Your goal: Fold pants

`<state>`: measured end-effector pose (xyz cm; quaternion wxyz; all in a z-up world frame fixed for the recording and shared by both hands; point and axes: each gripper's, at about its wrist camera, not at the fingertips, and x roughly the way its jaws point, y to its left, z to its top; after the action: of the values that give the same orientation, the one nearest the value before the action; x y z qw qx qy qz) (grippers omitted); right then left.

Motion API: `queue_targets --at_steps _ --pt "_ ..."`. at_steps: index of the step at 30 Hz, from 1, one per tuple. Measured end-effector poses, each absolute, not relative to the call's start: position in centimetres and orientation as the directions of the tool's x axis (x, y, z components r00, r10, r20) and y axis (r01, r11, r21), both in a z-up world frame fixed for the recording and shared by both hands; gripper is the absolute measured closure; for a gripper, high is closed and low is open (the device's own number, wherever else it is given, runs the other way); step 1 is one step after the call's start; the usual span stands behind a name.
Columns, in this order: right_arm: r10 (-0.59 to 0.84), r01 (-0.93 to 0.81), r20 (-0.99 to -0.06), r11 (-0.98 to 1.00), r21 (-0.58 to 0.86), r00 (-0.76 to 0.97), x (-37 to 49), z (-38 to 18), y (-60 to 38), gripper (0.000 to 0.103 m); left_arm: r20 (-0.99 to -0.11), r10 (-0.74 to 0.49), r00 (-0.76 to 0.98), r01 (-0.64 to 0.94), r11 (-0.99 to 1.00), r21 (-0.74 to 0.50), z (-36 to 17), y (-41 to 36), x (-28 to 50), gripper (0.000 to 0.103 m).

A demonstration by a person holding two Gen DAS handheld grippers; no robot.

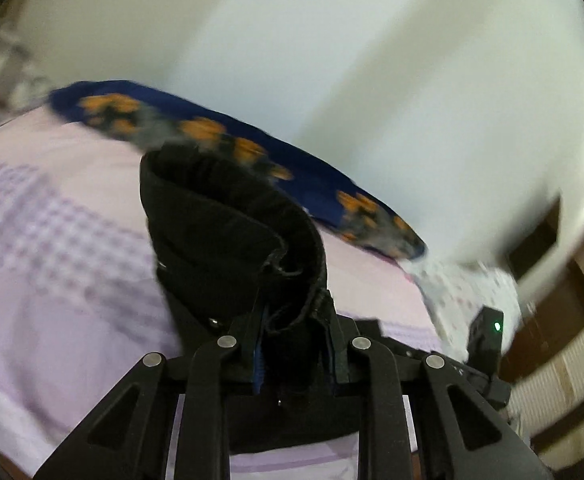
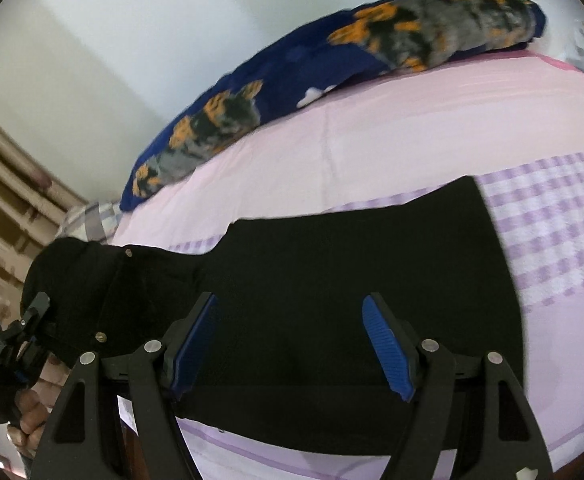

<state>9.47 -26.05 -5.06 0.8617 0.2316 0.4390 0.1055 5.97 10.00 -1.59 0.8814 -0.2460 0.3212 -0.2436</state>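
Note:
Black pants (image 2: 332, 280) lie flat across a pink and lilac checked bed sheet (image 2: 412, 132). My left gripper (image 1: 296, 320) is shut on the pants' waistband end (image 1: 231, 240), which it holds lifted and curled above the bed. In the right wrist view that gripper (image 2: 19, 332) shows at the far left with the raised waistband. My right gripper (image 2: 292, 344) is open, its blue pads (image 2: 388, 344) spread over the middle of the pants, holding nothing.
A dark blue blanket with orange and grey pattern (image 2: 332, 56) lies along the far side of the bed against a white wall (image 1: 332, 40). A wooden door or cabinet (image 1: 564, 320) stands at right. Curtains (image 2: 7, 184) hang at left.

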Motion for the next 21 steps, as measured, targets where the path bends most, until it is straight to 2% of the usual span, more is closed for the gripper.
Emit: queue_targets --at_steps 5,10,16,21 --pt "0.379 0.048 -0.690 0.857 0.513 0.617 7.9 -4.6 -30.1 0.031 -0.471 -0.661 0.584 0.373 0.734 -0.568 -1.5 3.8 7.2 0.081" --pt "0.377 0.086 -0.680 0.836 0.543 0.629 6.9 -4.9 -33.3 0.031 -0.535 -0.697 0.477 0.417 0.715 -0.561 -3.3 -1.9 8.6 0.081" --pt "0.412 0.102 -0.662 0.799 0.593 0.626 6.4 -6.0 -35.5 0.031 -0.666 -0.642 0.379 0.428 0.760 -0.490 -7.7 -7.5 9.7 0.081" --pt "0.442 0.100 -0.657 0.780 0.618 0.611 6.2 -7.1 -36.0 0.031 -0.714 -0.592 0.374 0.440 0.791 -0.425 -9.1 -9.4 9.1 0.080"
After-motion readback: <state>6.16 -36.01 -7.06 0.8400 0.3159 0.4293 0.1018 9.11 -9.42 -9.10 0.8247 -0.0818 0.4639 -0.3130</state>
